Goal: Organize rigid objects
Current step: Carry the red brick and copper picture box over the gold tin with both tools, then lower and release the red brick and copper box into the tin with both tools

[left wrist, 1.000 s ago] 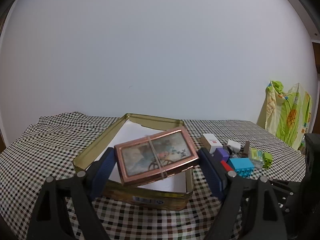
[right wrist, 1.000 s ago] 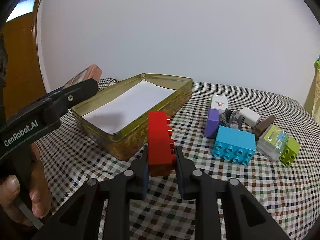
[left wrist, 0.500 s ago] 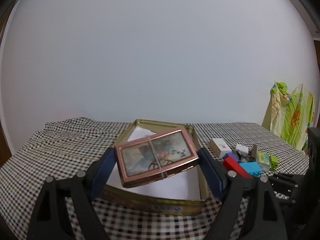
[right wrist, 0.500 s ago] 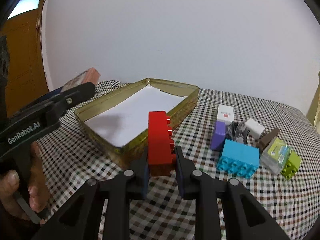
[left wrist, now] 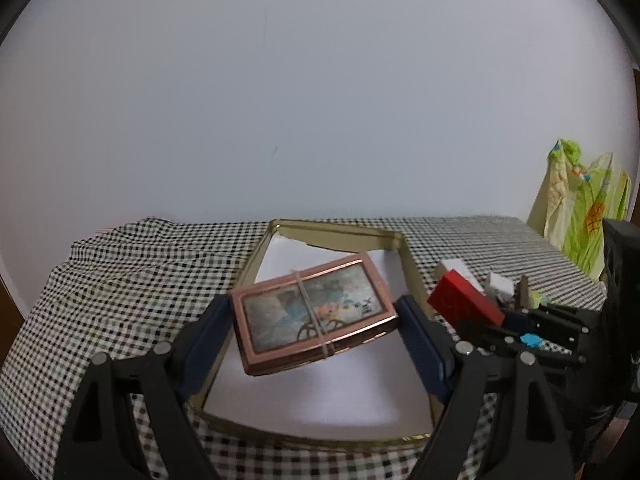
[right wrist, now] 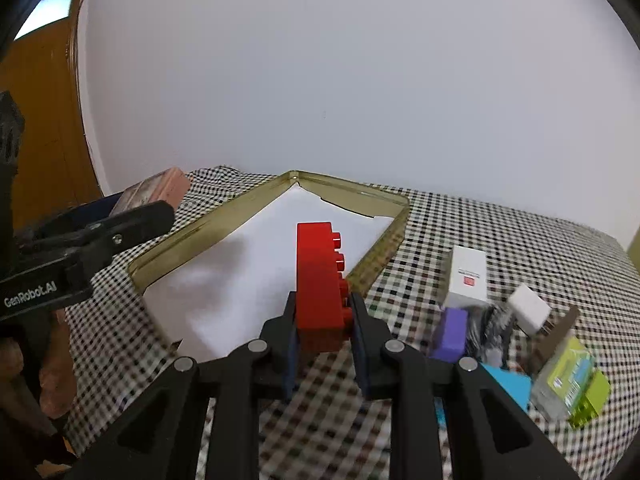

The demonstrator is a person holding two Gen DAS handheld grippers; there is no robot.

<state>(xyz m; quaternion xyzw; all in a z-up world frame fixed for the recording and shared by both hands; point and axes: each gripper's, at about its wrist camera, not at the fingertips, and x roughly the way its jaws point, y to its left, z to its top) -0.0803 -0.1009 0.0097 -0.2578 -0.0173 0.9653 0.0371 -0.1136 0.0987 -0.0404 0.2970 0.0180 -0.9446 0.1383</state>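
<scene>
My left gripper [left wrist: 314, 314] is shut on a pink picture box [left wrist: 310, 314] bound with a rubber band and holds it, tilted, above the gold tin [left wrist: 332, 229], which is lined with white paper. My right gripper [right wrist: 322, 316] is shut on a red brick [right wrist: 320, 280], held upright just over the tin's near right rim [right wrist: 380, 256]. The red brick [left wrist: 464, 300] also shows at the right in the left wrist view. The pink box [right wrist: 154, 188] and left gripper appear at the left in the right wrist view.
Right of the tin on the checkered cloth [right wrist: 520, 240] lie a white box [right wrist: 466, 276], a purple block [right wrist: 452, 334], a white adapter [right wrist: 530, 312], a blue brick [right wrist: 508, 390], a clear case [right wrist: 564, 372] and a green brick [right wrist: 592, 404]. A wooden door [right wrist: 44, 128] stands at left.
Both grippers have moved forward and over the tin. The pink box now hangs over the tin's inside, and the red brick has come to its right rim.
</scene>
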